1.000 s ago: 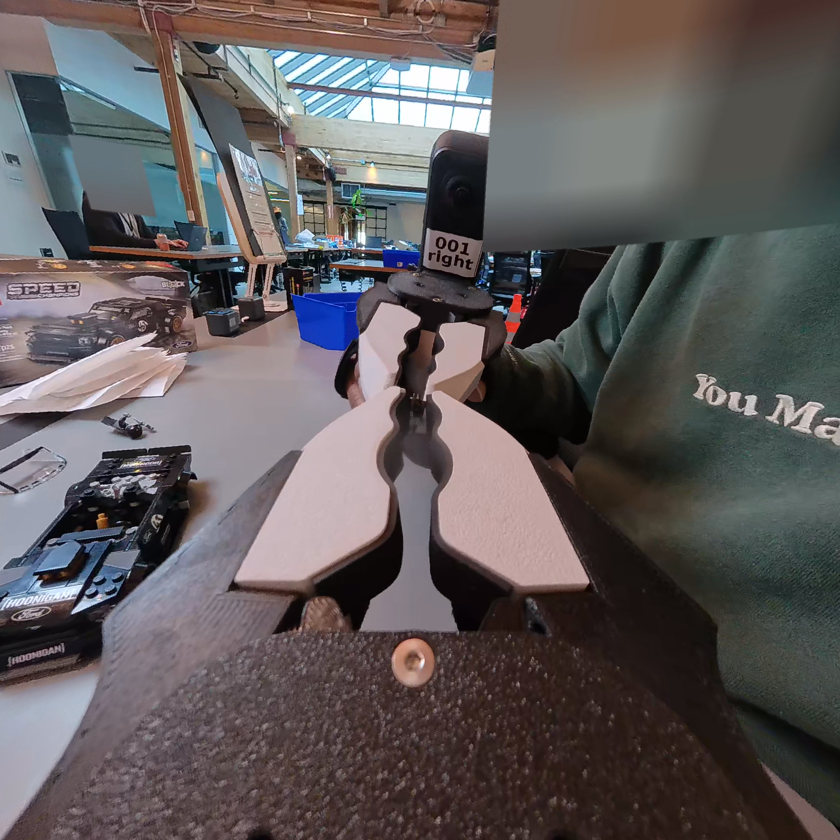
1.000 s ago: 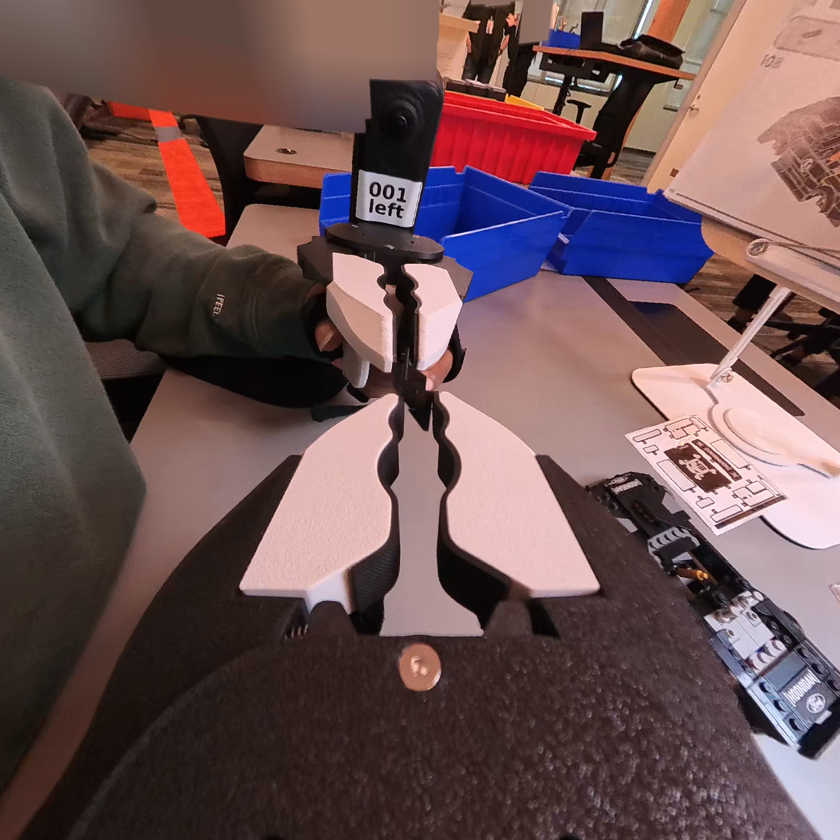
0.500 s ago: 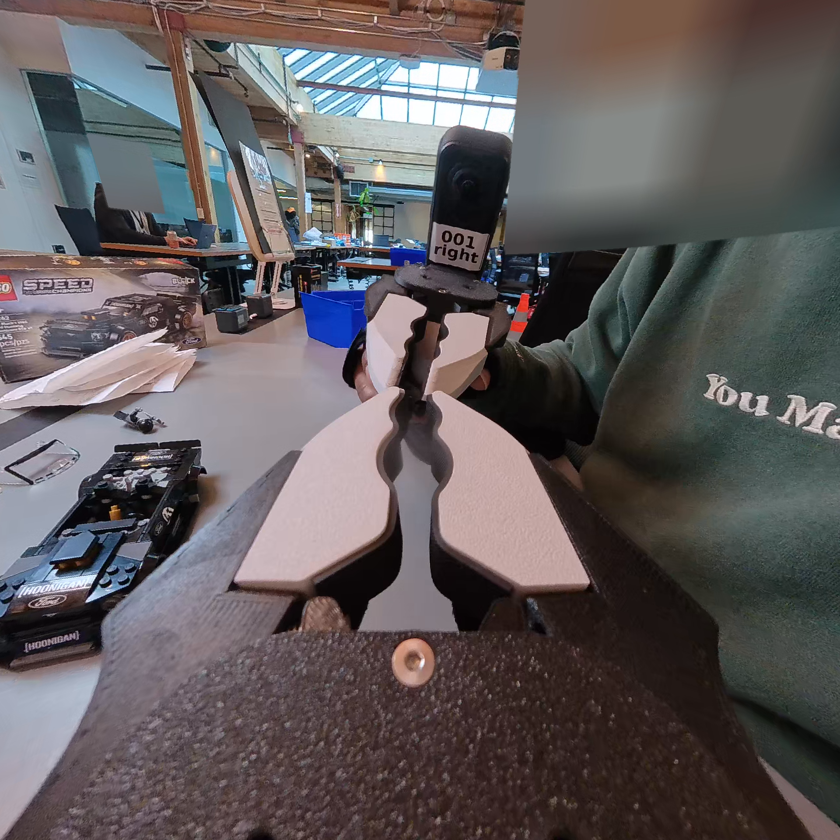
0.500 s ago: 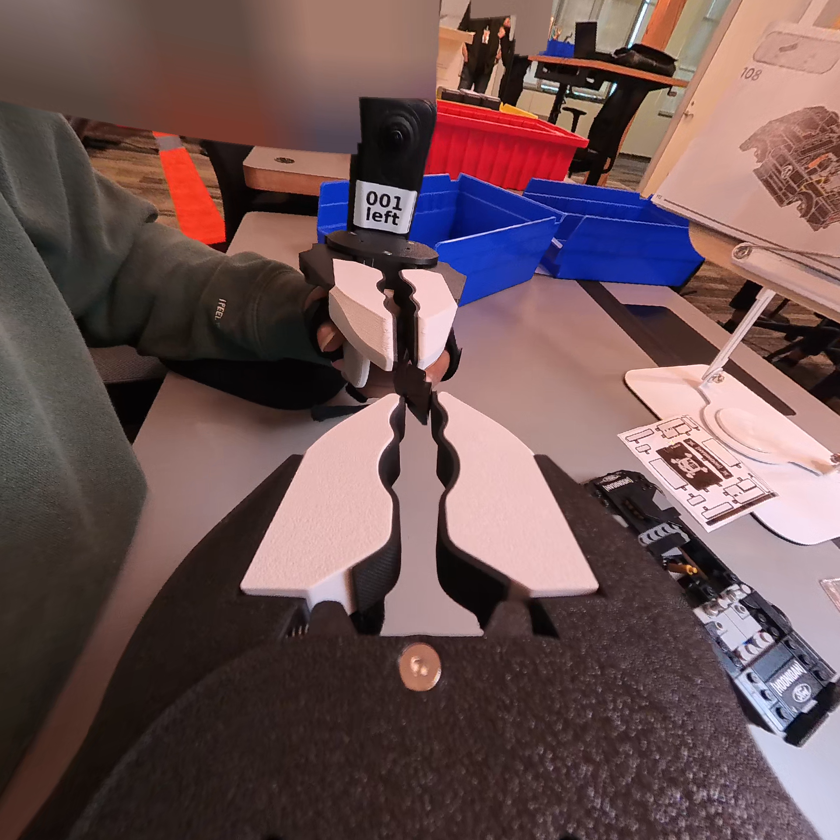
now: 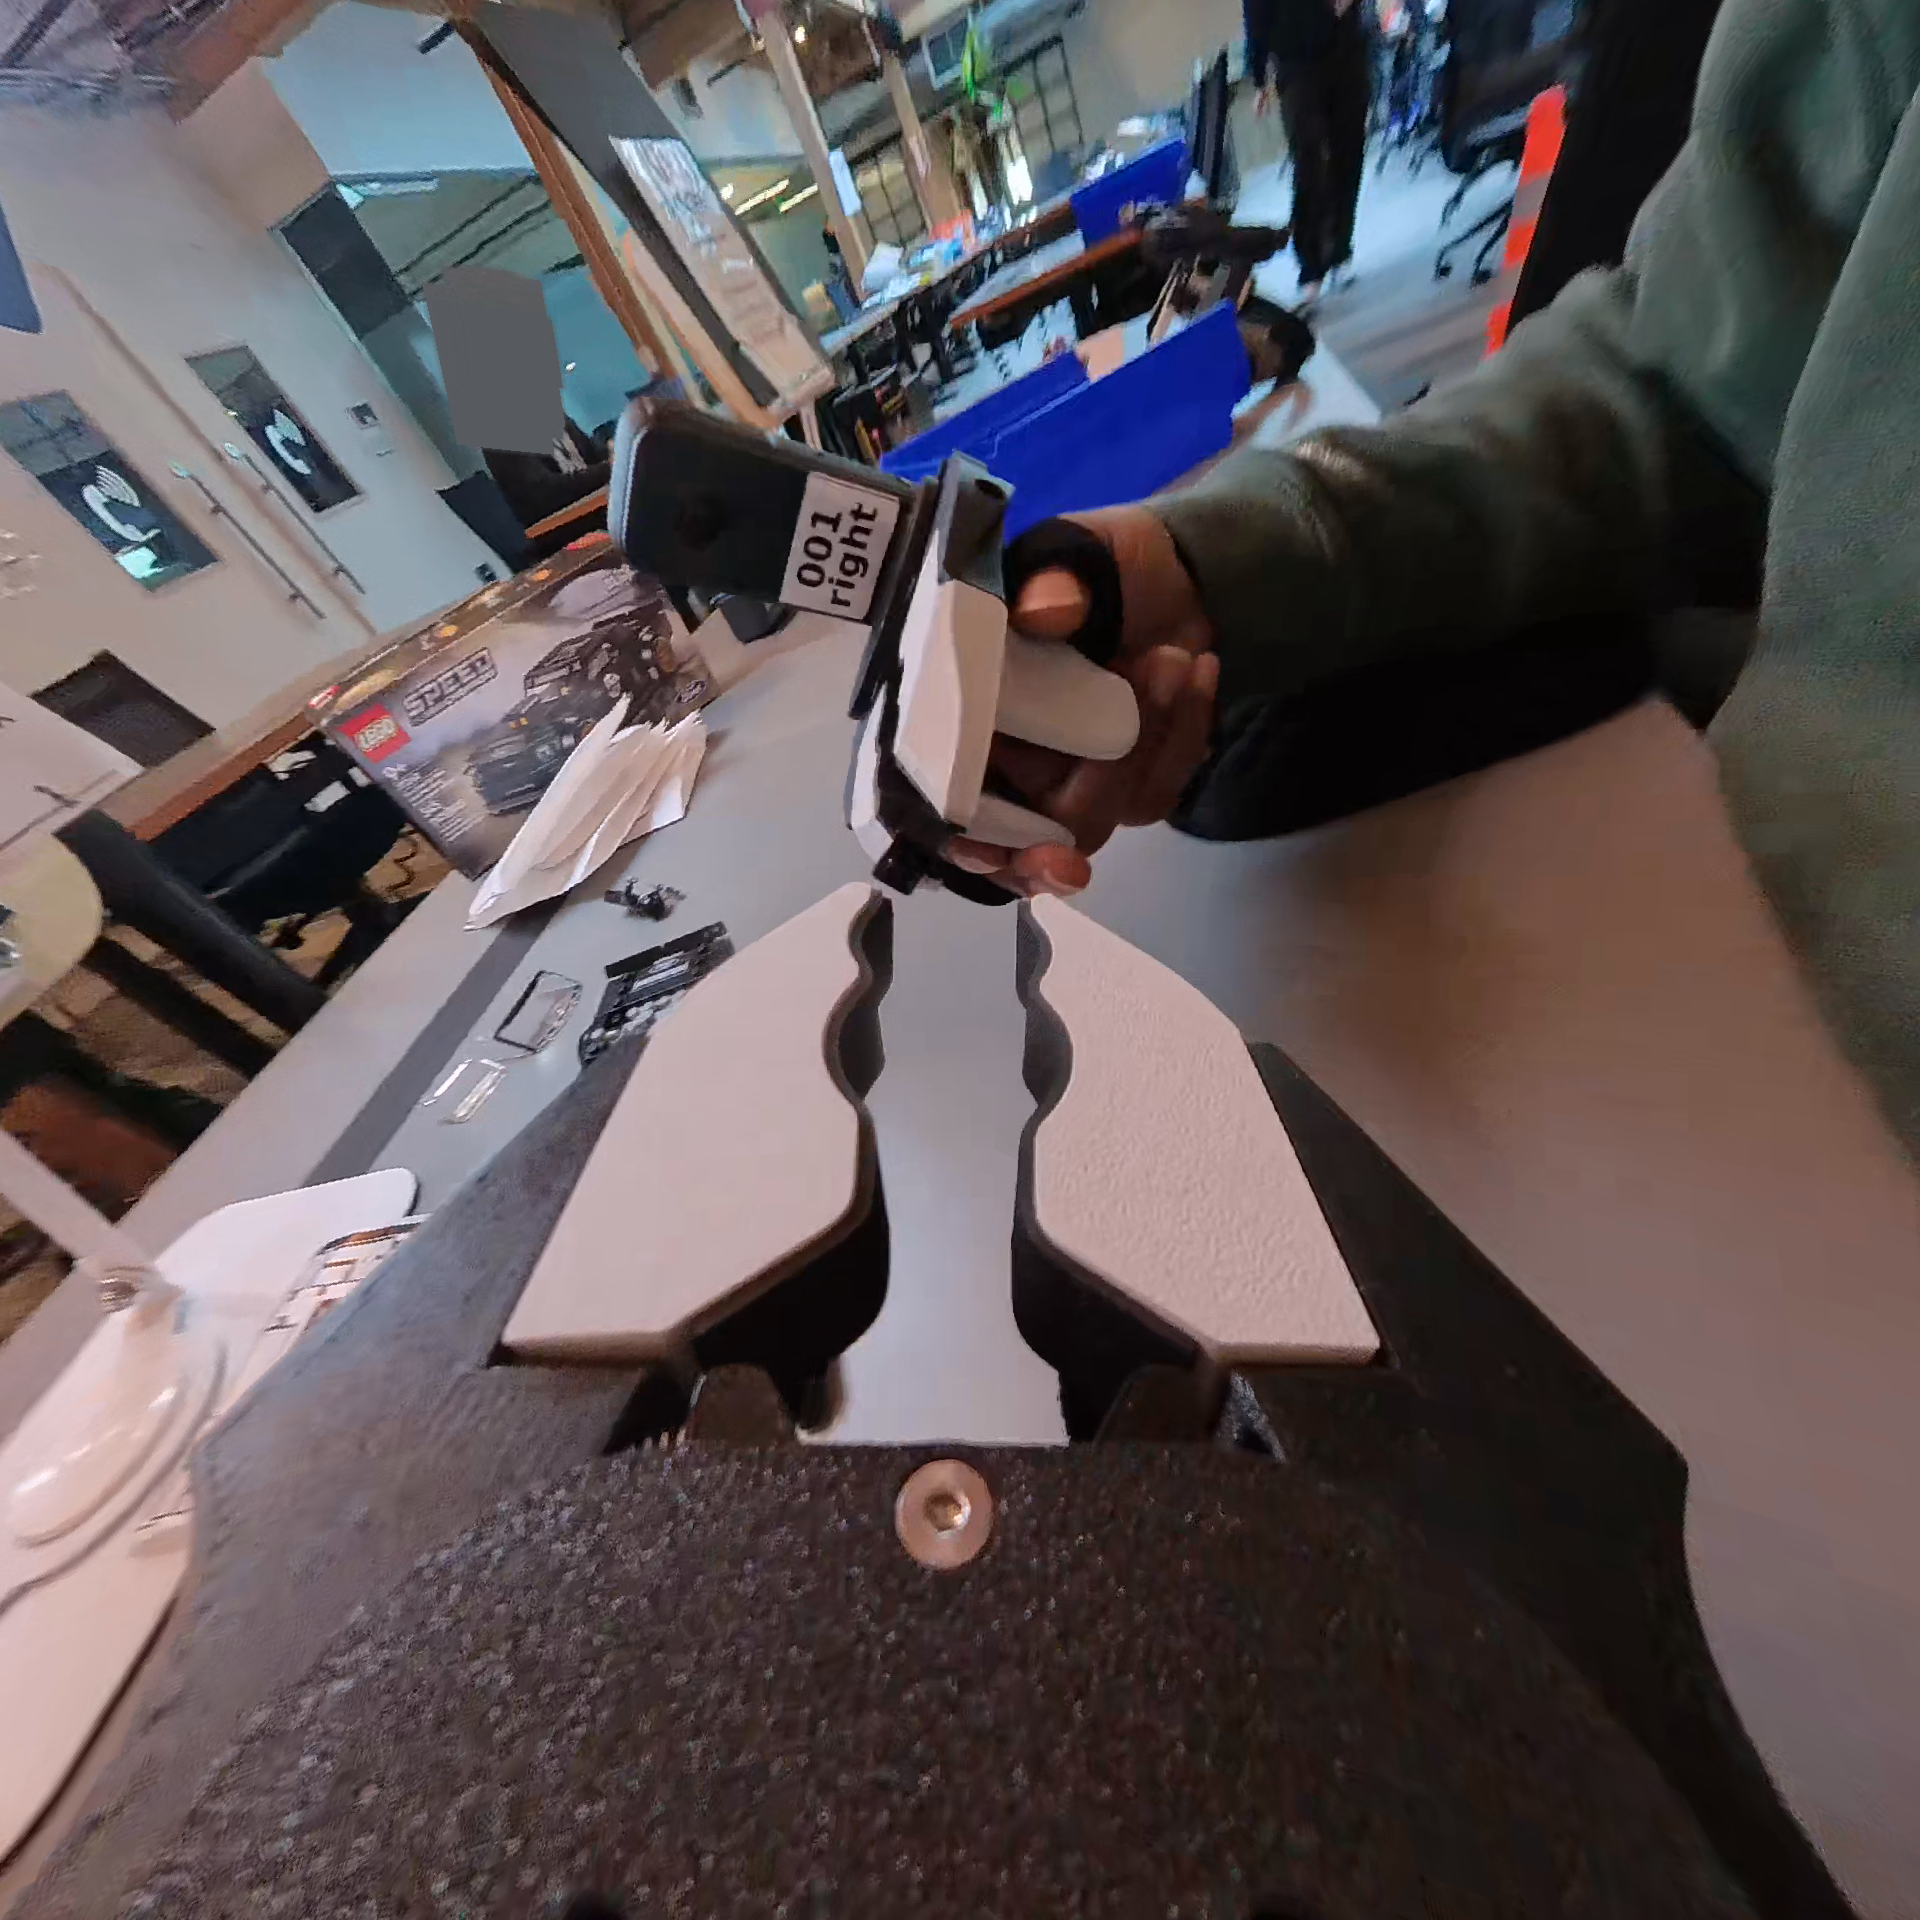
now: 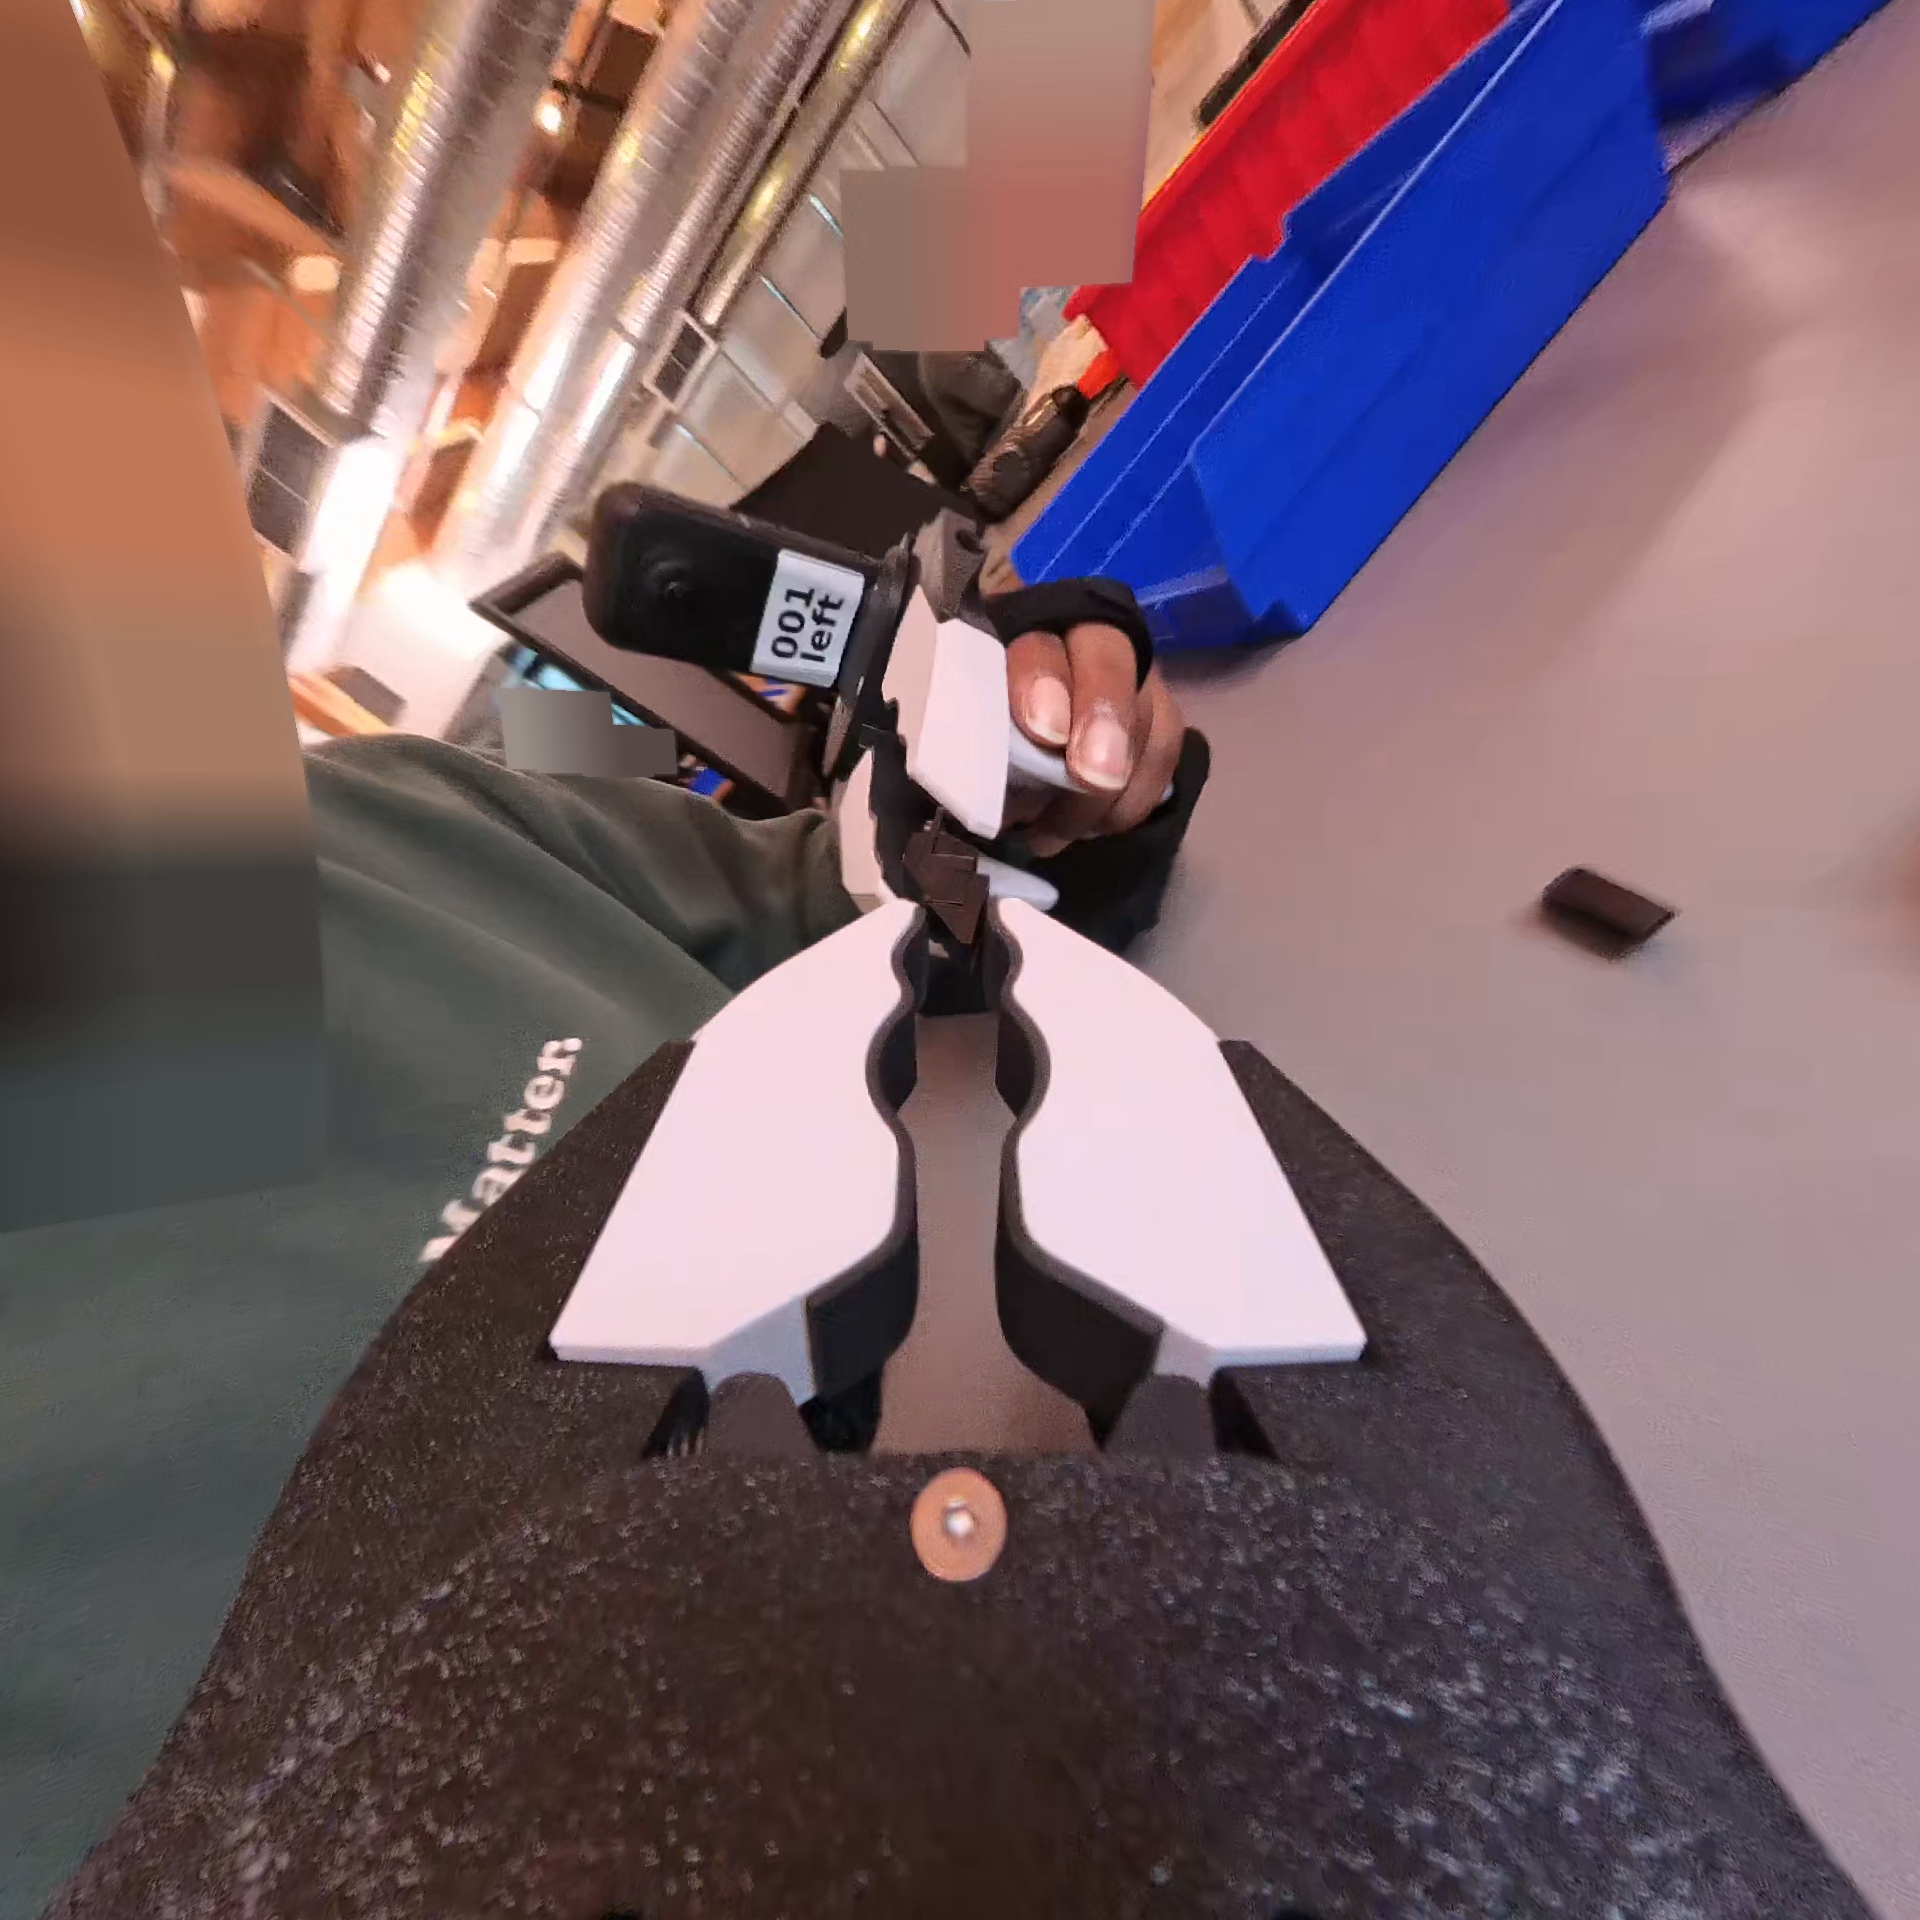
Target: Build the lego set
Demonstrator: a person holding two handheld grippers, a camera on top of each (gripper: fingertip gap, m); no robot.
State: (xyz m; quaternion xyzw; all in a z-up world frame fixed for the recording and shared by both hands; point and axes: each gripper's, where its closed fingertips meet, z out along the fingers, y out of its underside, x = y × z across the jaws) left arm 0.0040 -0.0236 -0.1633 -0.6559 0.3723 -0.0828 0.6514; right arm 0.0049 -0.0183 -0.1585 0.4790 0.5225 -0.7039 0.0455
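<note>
In the right wrist view my right gripper (image 6: 956,925) is shut on a small black lego piece (image 6: 951,982) at its tips. The left gripper lies tilted on its side just beyond, its tips close to the piece. In the left wrist view my left gripper (image 5: 951,914) is open and empty, with bare table between its fingers. The right gripper faces it, tilted, with the black piece (image 5: 899,868) at its tip. The black lego car (image 5: 665,971) lies on the table to the left, partly hidden behind my left finger.
The lego box (image 5: 520,717), white paper bags (image 5: 603,810), a small black part (image 5: 644,896) and clear pieces (image 5: 535,1008) lie left. A white stand base (image 5: 104,1351) is near left. A loose black tile (image 6: 1605,909) lies right, with blue bins (image 6: 1403,416) behind.
Both grippers have rolled onto their sides and swung. My left gripper has opened and backed off the small piece. The right gripper still holds it.
</note>
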